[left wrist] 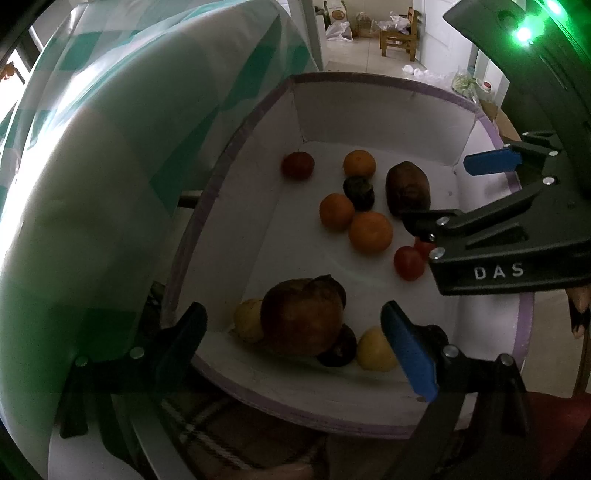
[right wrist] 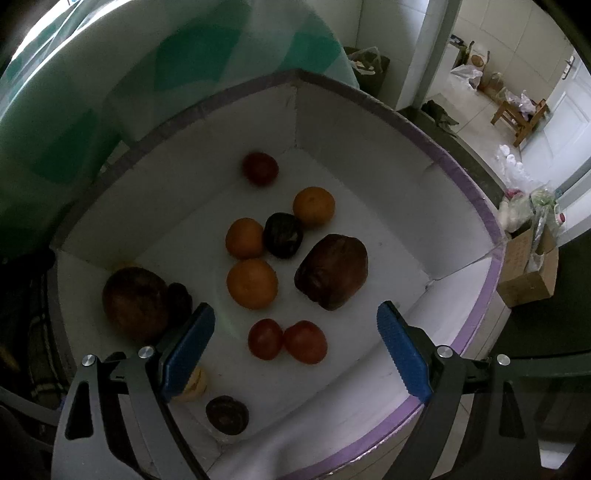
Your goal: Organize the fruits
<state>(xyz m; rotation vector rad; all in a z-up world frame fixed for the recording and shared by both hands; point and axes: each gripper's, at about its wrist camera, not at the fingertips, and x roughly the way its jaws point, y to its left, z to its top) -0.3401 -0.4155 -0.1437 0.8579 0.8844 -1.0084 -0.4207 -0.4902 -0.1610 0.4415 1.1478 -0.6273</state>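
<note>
A white box with a purple rim holds loose fruit. On its floor lie three oranges, a lone tomato at the far corner, and two tomatoes side by side. Two big brown-red pomegranates, dark round fruits and yellow fruits are there too. My left gripper hangs open over the near pomegranate. My right gripper is open above the tomato pair. Neither holds anything.
A surface under a green-and-white checked cloth stands against the box's left side. Beyond the box are a tiled floor, a wooden chair, plastic bags and a cardboard box.
</note>
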